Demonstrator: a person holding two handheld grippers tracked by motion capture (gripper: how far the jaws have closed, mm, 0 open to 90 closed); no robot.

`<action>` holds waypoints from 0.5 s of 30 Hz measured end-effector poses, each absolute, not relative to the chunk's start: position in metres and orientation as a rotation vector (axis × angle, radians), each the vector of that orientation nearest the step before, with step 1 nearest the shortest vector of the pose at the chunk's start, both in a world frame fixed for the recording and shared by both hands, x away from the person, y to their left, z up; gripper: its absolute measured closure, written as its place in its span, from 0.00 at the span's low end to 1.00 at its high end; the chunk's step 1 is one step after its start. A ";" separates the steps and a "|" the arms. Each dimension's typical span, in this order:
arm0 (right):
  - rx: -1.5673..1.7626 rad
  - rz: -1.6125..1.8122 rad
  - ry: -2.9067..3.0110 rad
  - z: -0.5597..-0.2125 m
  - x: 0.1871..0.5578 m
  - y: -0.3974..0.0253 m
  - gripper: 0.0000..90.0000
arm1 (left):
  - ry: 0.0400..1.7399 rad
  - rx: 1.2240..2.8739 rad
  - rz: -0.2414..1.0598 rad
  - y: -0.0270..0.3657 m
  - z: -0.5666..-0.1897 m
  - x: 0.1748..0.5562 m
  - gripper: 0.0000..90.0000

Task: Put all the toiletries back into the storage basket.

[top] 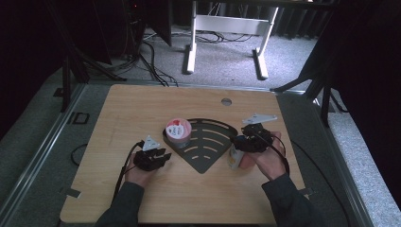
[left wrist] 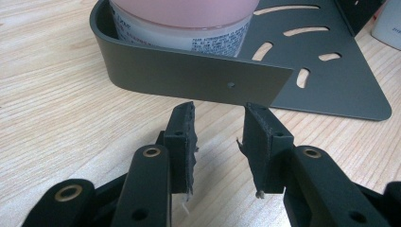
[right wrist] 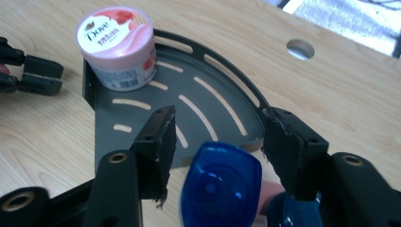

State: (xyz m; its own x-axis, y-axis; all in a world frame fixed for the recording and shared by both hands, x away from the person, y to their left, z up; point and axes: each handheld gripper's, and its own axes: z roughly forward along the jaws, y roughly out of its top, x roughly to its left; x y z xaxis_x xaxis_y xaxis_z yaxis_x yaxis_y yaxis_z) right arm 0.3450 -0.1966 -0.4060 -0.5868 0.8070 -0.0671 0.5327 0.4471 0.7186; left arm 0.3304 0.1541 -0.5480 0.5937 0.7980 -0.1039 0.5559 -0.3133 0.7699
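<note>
I note my right hand-held gripper (right wrist: pixel 215 142), jaws spread, straddling the upright blue-capped bottle (right wrist: pixel 220 187) at lower centre, with the tray (right wrist: pixel 208 111) just beyond, toward the frame's top.

Blue-capped white bottle (top: pixel 233 159) upright beside dark corner shelf (top: pixel 213 142); pink jar (top: pixel 178 132) on shelf

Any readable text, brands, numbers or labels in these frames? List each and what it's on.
"Dove": on the lid of the pink jar, in the right gripper view.
Smaller line under "Dove" on that lid: too blurred to read.
Fine print on the jar's side label, in the left gripper view: too small to read.
Print on the white bottle at that view's right edge: too blurred to read.
Blue cap, dark tray: no text.
</note>
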 end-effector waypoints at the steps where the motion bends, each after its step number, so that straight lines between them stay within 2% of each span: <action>1: 1.140 0.929 2.305 -0.407 0.345 -0.197 0.47 | 1.075 2.010 0.377 0.154 -0.548 0.330 0.72; 7: 1.168 0.916 2.331 -0.412 0.346 -0.198 0.43 | 1.072 2.015 0.376 0.153 -0.549 0.330 0.71; 15: 1.172 0.873 2.376 -0.419 0.348 -0.198 0.44 | 1.072 2.017 0.376 0.152 -0.549 0.330 0.71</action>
State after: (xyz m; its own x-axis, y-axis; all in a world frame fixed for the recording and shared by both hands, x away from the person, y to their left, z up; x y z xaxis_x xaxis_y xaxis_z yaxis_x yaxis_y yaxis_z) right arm 0.3478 -0.1982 -0.4185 -0.5965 0.8017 -0.0382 0.5862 0.4677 0.6615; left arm 0.3304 0.1519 -0.5492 0.5962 0.7961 -0.1037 0.5571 -0.3173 0.7674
